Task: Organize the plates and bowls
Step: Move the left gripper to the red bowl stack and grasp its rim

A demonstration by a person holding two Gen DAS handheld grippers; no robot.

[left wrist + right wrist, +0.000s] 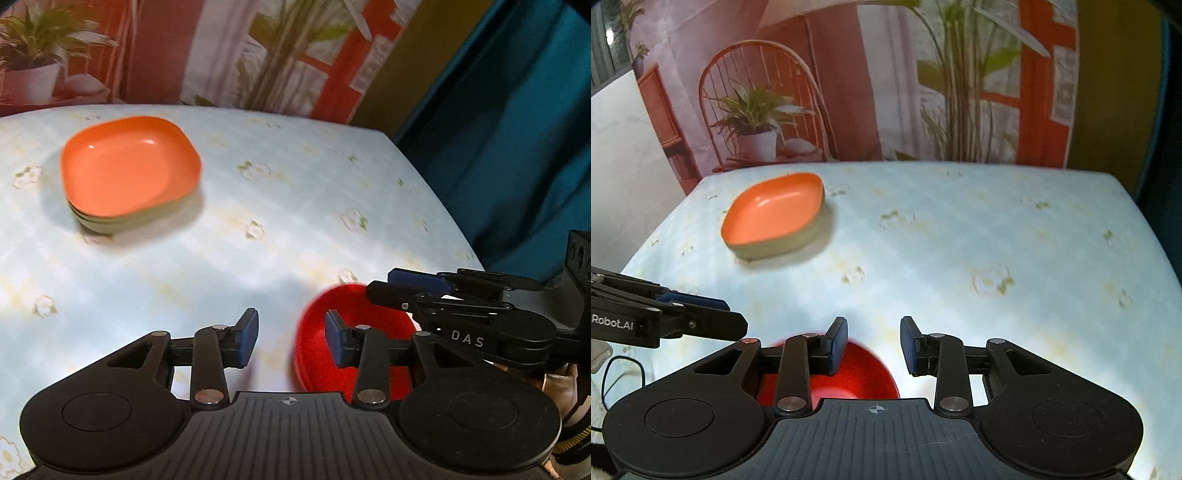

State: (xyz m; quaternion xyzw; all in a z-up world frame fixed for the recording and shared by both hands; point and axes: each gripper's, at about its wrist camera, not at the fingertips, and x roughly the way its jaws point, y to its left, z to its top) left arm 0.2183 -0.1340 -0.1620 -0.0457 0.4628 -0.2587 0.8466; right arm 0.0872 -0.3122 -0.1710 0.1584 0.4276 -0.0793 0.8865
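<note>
An orange square plate (129, 164) tops a small stack of greenish plates at the far left of the table; it also shows in the right wrist view (774, 214). A red bowl (321, 354) sits near the table's front. My left gripper (290, 341) is open and empty, its right finger over the bowl. My right gripper (873, 345) is open and empty, its left finger above the red bowl (864, 373). The right gripper (384, 282) reaches in from the right over the bowl's far rim.
The table (960, 240) has a pale blue cloth with small flower prints. A printed backdrop with plants and a chair hangs behind it. A teal curtain (517, 129) hangs to the right. The left gripper (735, 317) shows at the left edge.
</note>
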